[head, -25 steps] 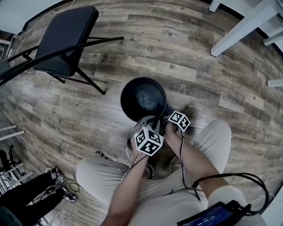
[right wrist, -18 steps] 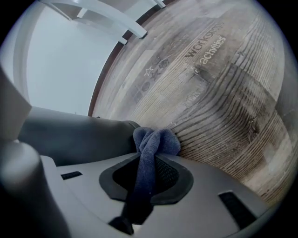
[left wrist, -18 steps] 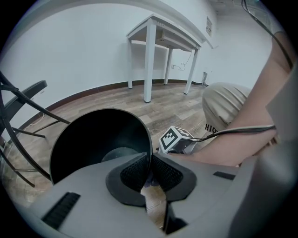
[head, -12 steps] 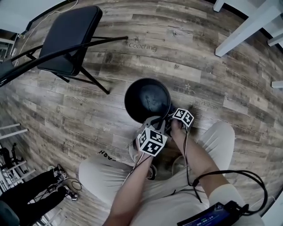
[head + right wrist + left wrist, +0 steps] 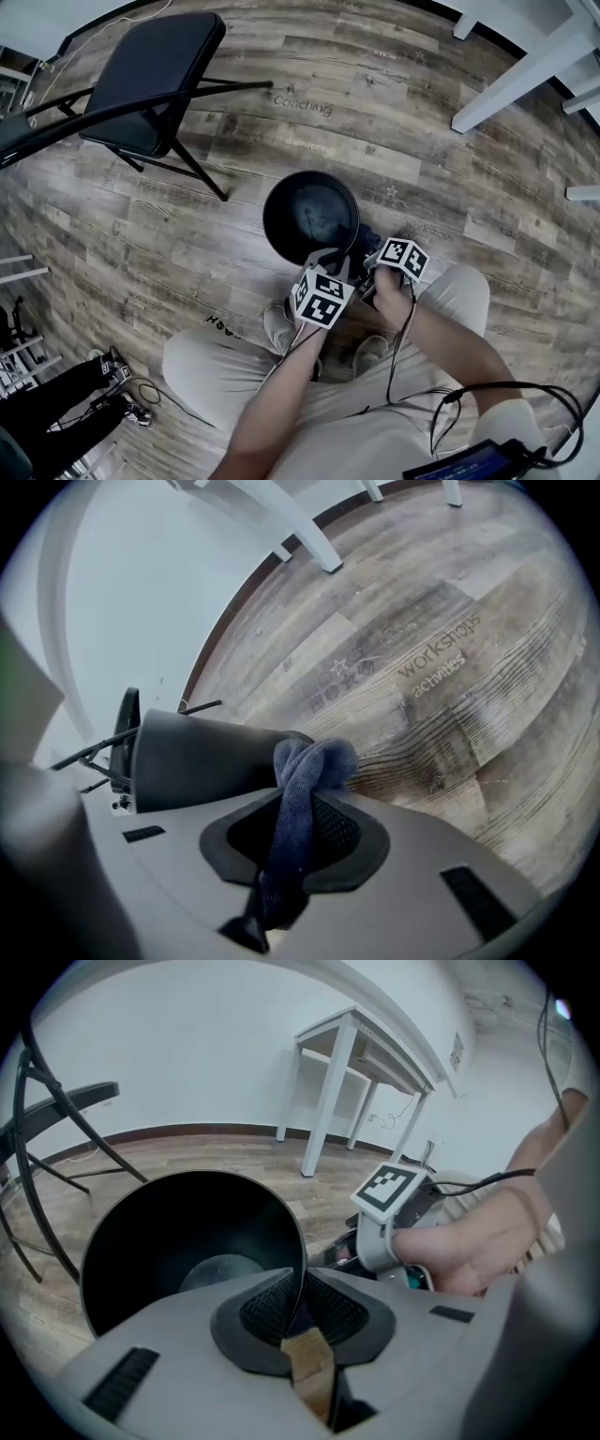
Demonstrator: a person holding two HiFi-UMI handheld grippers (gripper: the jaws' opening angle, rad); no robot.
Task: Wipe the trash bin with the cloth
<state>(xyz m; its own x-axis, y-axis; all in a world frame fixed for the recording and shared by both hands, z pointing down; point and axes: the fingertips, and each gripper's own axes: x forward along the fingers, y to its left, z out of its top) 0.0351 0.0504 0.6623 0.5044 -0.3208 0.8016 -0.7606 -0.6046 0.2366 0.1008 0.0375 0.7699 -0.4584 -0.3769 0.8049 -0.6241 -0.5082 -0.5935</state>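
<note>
A round black trash bin [image 5: 310,215] stands on the wood floor in front of the person's knees. My left gripper [image 5: 292,1309] is shut on the bin's near rim [image 5: 298,1260], one pad inside and one outside. My right gripper [image 5: 298,832] is shut on a bunched blue cloth [image 5: 302,789], which lies against the bin's outer wall [image 5: 202,759]. In the head view the left gripper [image 5: 323,272] is at the rim's near edge and the right gripper [image 5: 375,272] sits just right of the bin, its cloth [image 5: 364,246] dark against the side.
A black folding chair [image 5: 141,80] stands at the upper left. White table legs [image 5: 511,80] are at the upper right. The person's legs and shoes [image 5: 281,328] lie right behind the bin. Cables run from the grippers to a device [image 5: 469,459] at the lower right.
The right gripper with the cloth has moved right and away from the left gripper, along the bin's outer side. The left gripper has kept its hold on the rim.
</note>
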